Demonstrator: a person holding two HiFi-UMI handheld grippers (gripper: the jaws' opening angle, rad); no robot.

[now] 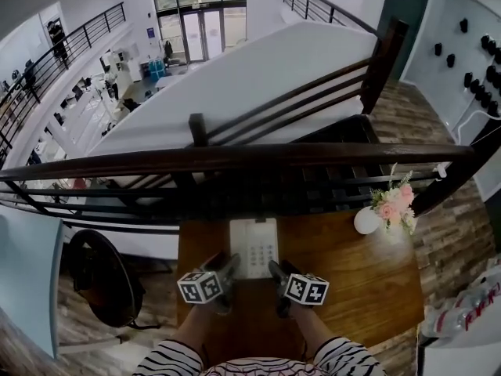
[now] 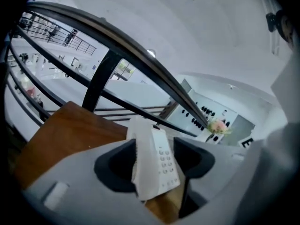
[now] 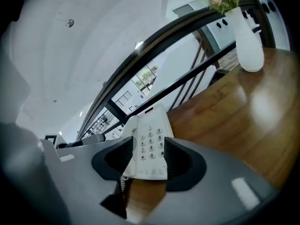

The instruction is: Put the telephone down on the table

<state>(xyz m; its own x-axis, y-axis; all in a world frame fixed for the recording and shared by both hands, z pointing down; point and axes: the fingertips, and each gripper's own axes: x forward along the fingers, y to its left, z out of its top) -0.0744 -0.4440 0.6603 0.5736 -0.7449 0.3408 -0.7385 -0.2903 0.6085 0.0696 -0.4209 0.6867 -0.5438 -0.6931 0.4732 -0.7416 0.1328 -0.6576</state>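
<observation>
A brown wooden desk (image 1: 368, 280) is set with its far edge against a dark railing (image 1: 235, 159). A white telephone (image 1: 254, 245) is laid flat on the desk at the middle of that far edge, keypad up, with the handset along its left side. A white vase (image 1: 365, 220) with pink flowers (image 1: 398, 200) is stood upright near the far right corner, well apart from the telephone.

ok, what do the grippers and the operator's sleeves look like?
Both alike: left gripper and right gripper have light grey bodies, black ribbed pads, and a cube of black-and-white square markers. Sleeves striped black and white.
</observation>
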